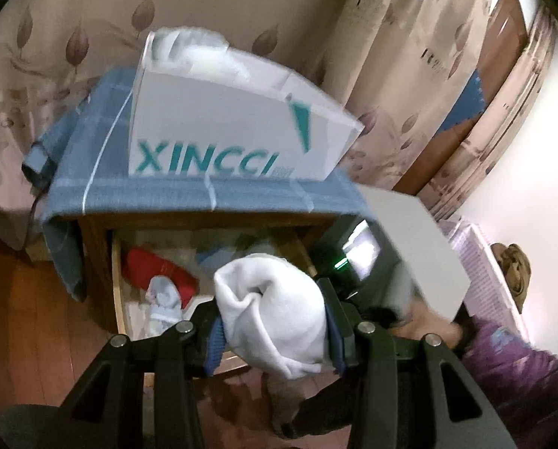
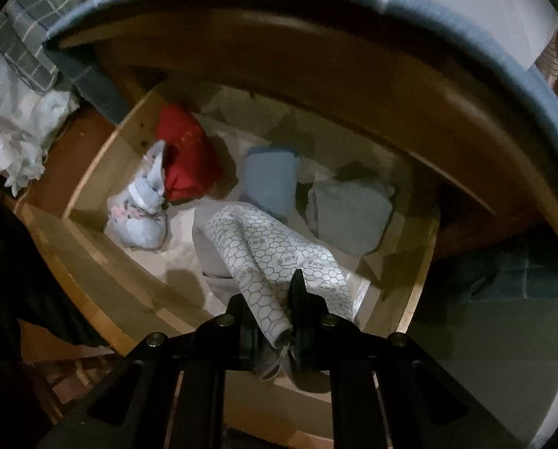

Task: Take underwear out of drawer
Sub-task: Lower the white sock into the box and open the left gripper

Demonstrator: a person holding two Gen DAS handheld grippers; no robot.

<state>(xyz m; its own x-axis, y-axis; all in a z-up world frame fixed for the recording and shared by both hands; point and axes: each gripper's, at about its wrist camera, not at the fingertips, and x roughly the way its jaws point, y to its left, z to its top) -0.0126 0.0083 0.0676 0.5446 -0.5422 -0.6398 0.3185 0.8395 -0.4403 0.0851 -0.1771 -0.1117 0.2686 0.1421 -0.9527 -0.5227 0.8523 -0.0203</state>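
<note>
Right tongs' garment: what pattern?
White with a grey honeycomb print, pinched in the right tongs. Clearest in the right wrist view.

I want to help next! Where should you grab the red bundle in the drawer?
Pinch the red bundle across its narrow width, coming straight down from above. It lies flat in the open drawer near the left wall, its top uncovered. The pale floral bundle touches its front end.
</note>
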